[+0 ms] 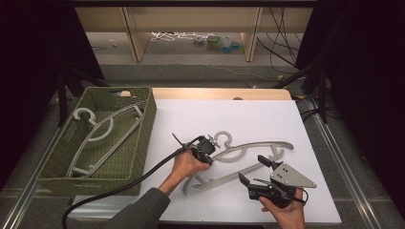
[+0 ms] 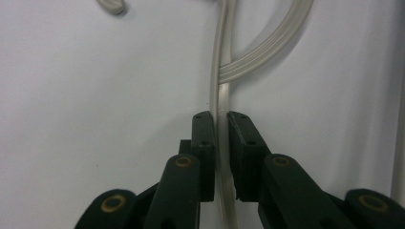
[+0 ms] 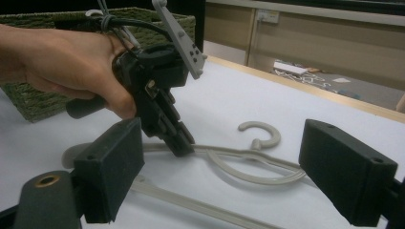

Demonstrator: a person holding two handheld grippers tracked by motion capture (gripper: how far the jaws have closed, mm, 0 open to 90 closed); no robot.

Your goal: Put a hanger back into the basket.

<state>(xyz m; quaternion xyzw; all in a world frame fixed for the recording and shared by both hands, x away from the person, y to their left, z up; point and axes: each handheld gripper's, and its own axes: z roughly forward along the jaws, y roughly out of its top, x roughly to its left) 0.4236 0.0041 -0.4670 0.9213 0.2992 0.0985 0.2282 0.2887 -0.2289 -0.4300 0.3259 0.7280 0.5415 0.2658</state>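
Left tool (image 2: 220, 143) clamped on hanger (image 2: 223, 95) mid-table, right tool (image 3: 219, 176) wide, basket (image 1: 143, 138) beside.

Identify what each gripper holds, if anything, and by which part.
The left gripper is shut on a grey hanger, its fingers pinching a thin arm. The right gripper is open, holding nothing.

Even overhead light falls on the white rectangular surface (image 1: 248, 119) in the high view, bright at the centre of the frame, while the upper left and right corners sink into black. Shadows under the pale grey plastic hangers (image 1: 248, 152) are soft and short. The left gripper view is dim, greyish and soft, its near black tool (image 2: 220, 143) slightly blurred. The right gripper view is grainy, with the background at upper right out of focus.
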